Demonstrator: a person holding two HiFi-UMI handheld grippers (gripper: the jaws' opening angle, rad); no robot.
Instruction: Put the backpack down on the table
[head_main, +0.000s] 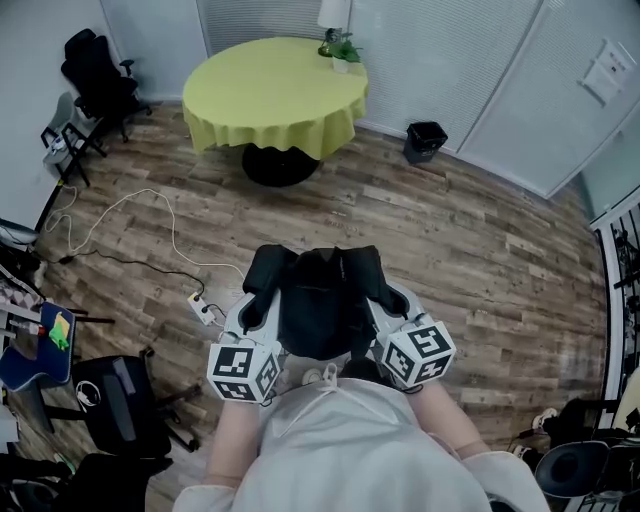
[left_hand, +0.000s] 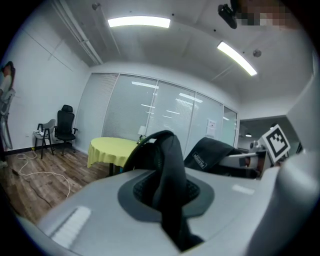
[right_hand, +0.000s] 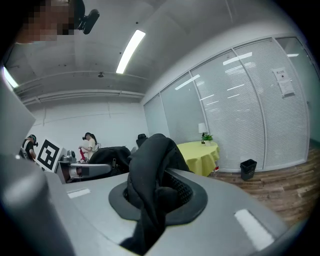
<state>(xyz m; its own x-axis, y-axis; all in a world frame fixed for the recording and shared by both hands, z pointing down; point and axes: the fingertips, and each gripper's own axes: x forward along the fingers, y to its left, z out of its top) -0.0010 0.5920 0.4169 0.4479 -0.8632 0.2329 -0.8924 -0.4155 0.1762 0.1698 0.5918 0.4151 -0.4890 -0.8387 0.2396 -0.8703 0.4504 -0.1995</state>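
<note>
Backpack (head_main: 320, 300), black, hangs in the air just in front of my chest, carried between the two tools over the wooden floor (head_main: 450, 240). It is well apart from the round surface (head_main: 270, 90) with its yellow-green cloth, which stands ahead of me by the glass wall.

My left hand-held gripper (head_main: 256, 302) is closed on one black shoulder strap (left_hand: 170, 165); in the left gripper view the strap rises out from between the jaws and arches up over them. My right hand-held gripper (head_main: 392, 300) is clamped the same way on the other strap (right_hand: 150, 170), which bunches in thick folds where the jaws pinch it. The body of the backpack sits between the two, its padded straps spreading to either side.

On the far surface I see a small potted plant (head_main: 343, 50) and a lamp (head_main: 333, 15) at the back edge. A black waste bin (head_main: 425, 140) stands against the glass wall to its right, an office chair (head_main: 95, 75) at the far left. A white cable (head_main: 130, 215) loops over the floor to a power strip (head_main: 203, 308) near my left side.
</note>
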